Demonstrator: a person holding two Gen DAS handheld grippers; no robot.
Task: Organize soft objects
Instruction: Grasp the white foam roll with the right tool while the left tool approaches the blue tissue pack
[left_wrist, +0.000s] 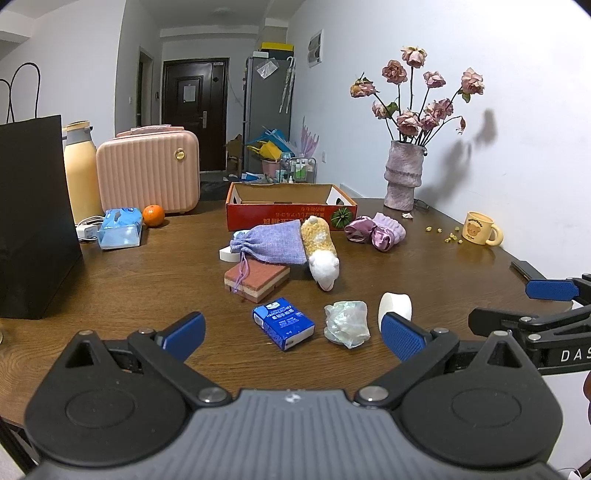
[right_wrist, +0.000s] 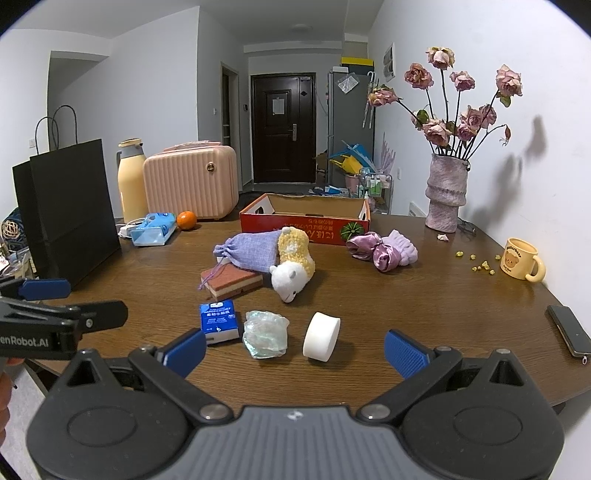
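Observation:
On the brown table lie a lilac drawstring pouch (left_wrist: 271, 243) (right_wrist: 251, 248), a yellow-and-white plush toy (left_wrist: 320, 251) (right_wrist: 293, 264), a layered sponge (left_wrist: 256, 278) (right_wrist: 232, 282), purple satin and knit cloth (left_wrist: 375, 230) (right_wrist: 382, 249), a blue tissue pack (left_wrist: 282, 323) (right_wrist: 218, 320), a crumpled clear bag (left_wrist: 347, 323) (right_wrist: 265, 334) and a white round sponge (left_wrist: 395, 308) (right_wrist: 321, 336). An open red cardboard box (left_wrist: 291, 216) (right_wrist: 306, 225) stands behind them. My left gripper (left_wrist: 293, 334) and right gripper (right_wrist: 295, 349) hover open and empty over the near edge.
A black paper bag (left_wrist: 33, 218) (right_wrist: 70, 210), a yellow flask (left_wrist: 81, 170), a pink case (left_wrist: 147, 170), a tissue packet (left_wrist: 120, 229) and an orange (left_wrist: 153, 215) stand left. A vase of dried roses (left_wrist: 402, 175), a yellow mug (left_wrist: 480, 229) and a phone (right_wrist: 569, 330) are right.

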